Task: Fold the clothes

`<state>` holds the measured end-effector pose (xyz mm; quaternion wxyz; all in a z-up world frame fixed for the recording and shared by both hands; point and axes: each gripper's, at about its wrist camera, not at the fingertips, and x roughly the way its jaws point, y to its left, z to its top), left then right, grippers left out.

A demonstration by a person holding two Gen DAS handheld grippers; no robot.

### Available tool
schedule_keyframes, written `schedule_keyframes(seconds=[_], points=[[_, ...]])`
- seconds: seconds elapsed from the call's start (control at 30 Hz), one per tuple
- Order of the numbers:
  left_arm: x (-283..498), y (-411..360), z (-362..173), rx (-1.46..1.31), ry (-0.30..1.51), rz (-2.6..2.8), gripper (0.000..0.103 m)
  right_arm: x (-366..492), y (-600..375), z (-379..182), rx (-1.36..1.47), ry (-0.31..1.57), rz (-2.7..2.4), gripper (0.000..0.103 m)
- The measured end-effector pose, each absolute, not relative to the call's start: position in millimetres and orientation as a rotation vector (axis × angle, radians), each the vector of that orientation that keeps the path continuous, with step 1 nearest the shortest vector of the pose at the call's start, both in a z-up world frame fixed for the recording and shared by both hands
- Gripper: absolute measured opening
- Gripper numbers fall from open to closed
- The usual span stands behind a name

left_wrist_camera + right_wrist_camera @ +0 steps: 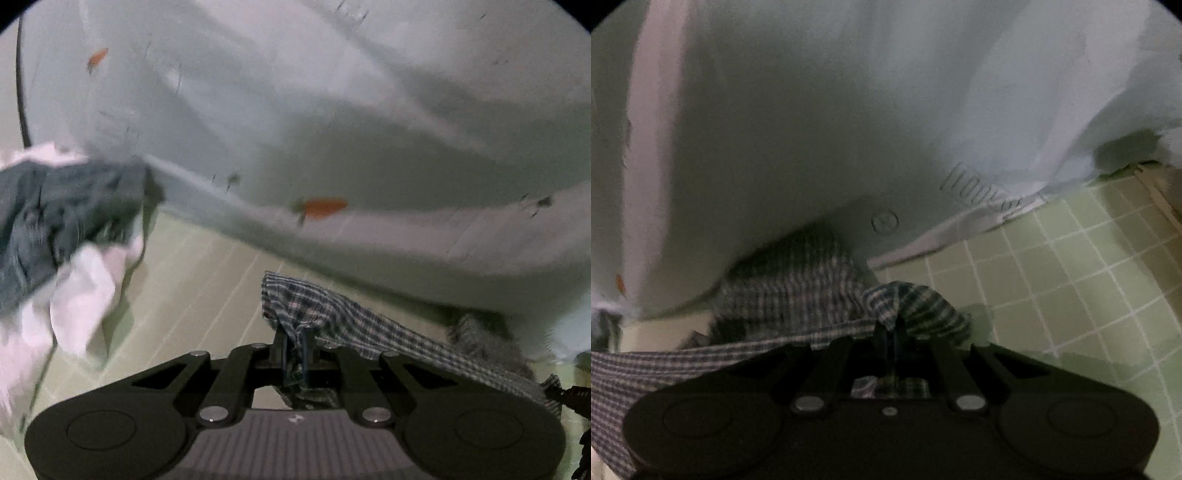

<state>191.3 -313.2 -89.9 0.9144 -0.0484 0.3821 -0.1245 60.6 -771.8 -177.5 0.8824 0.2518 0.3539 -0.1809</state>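
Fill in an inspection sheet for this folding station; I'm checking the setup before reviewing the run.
Surface: pale green mat with a white grid, partly covered.
Job's things: blue-and-white checked cloth garment, stretched between both grippers; large pale grey-blue fabric with orange marks lies behind it.
Clutter: crumpled dark blue and white-pink clothes at the left of the left wrist view.
Grippers: left gripper shut on the checked garment; right gripper shut on its other end.
Cables: thin dark cord at the far left edge.
Surroundings: nothing seen.
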Motion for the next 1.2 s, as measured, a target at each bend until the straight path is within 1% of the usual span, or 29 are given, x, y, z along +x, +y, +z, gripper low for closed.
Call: schedule_keyframes(seconds=[0.1, 0.17, 0.37, 0.4, 0.43, 0.5, 0.53, 0.57, 0.6, 0.63, 0.77, 1.0, 1.13, 1.17, 1.2], points=[[191.7, -309.8, -111.1, -0.109, 0.835, -0.235, 0.008, 75.6, -772.7, -195.5, 0.498, 0.795, -0.382, 0.004], [194.1, -307.9, -124.1, -0.114, 0.867, -0.222, 0.008, 81.8, -774.7, -201.8, 0.491, 0.800, -0.386, 0.006], [197.2, -300.6, -152.6, -0.151, 0.945, -0.192, 0.008, 91.6, -783.8, -201.7, 0.468, 0.802, -0.385, 0.009], [196.2, -300.2, -155.4, -0.157, 0.956, -0.185, 0.008, 92.4, -786.4, -201.0, 0.475, 0.805, -0.379, 0.012], [195.1, -299.9, -157.2, -0.158, 0.964, -0.178, 0.008, 92.0, -788.2, -198.6, 0.475, 0.804, -0.384, 0.017], [191.7, -299.5, -153.9, -0.153, 0.955, -0.178, 0.008, 87.6, -789.2, -189.1, 0.459, 0.789, -0.418, 0.054], [190.0, -299.4, -152.2, -0.151, 0.951, -0.178, 0.009, 81.9, -787.0, -181.7, 0.442, 0.765, -0.443, 0.062], [187.9, -300.0, -148.2, -0.150, 0.941, -0.187, 0.009, 74.6, -784.6, -174.6, 0.433, 0.732, -0.459, 0.072], [184.8, -301.4, -142.9, -0.146, 0.926, -0.196, 0.009, 64.5, -781.3, -166.9, 0.434, 0.698, -0.465, 0.076], [181.7, -302.9, -137.7, -0.141, 0.911, -0.206, 0.009, 54.2, -776.9, -160.1, 0.440, 0.675, -0.467, 0.082], [165.7, -319.9, -117.5, -0.118, 0.872, -0.290, 0.009, 3.1, -752.3, -143.6, 0.467, 0.629, -0.514, 0.099], [104.1, -383.4, -84.2, -0.037, 0.830, -0.628, 0.009, -80.5, -711.9, -141.9, 0.512, 0.656, -0.619, 0.100], [54.8, -422.9, -86.1, 0.015, 0.895, -0.823, 0.016, -111.1, -695.0, -149.7, 0.584, 0.671, -0.629, 0.100], [47.9, -428.1, -90.9, 0.015, 0.938, -0.838, 0.027, -117.9, -690.8, -151.7, 0.599, 0.675, -0.630, 0.100], [41.0, -433.4, -95.8, 0.014, 0.981, -0.853, 0.034, -121.8, -686.4, -153.0, 0.606, 0.680, -0.626, 0.100]])
